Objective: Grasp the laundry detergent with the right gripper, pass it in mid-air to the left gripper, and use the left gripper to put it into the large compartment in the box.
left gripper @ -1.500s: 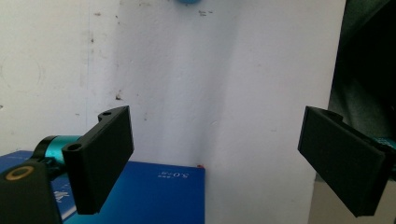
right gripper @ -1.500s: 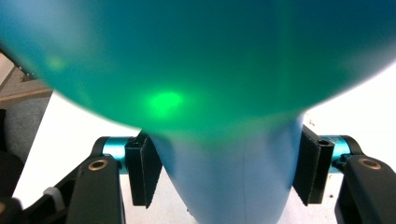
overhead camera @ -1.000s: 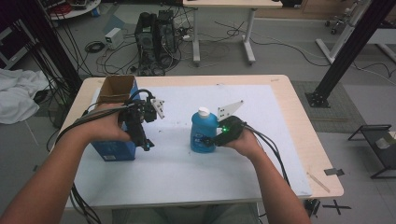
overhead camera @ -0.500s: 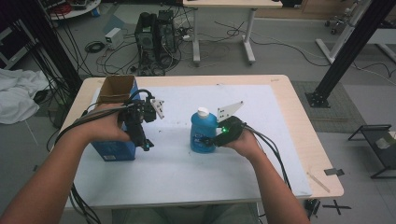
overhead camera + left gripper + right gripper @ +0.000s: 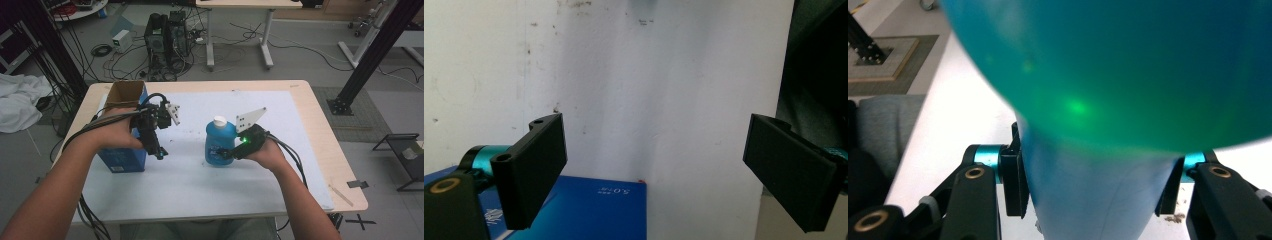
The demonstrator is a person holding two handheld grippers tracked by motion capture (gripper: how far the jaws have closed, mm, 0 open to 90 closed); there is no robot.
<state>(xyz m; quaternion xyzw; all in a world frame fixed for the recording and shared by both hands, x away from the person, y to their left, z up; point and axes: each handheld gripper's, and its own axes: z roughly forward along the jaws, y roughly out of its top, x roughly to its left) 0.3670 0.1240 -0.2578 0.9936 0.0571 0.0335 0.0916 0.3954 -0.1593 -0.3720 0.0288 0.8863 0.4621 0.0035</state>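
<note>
**Right tongs clamped on blue bottle, left tongs idle**

High view: blue bottle with a white cap stands upright mid-desk. Right tongs pinch its lower body from the side. Left tongs hang spread and empty, just beside the blue box at the desk's left edge.

Left gripper view: both jaws wide apart, nothing between them. White desk surface and a corner of the box below. The bottle isn't visible from this angle.

Right gripper view: pads press both sides of the bottle's narrower lower section; the wider belly bulges above. This is the contact detail the high view can't resolve.

Handling guess: liquid-filled plastic, so moderately heavy, smooth, walls likely flex. The grip at the narrow section looks sound; keep it upright, as the contents may slosh.
</note>
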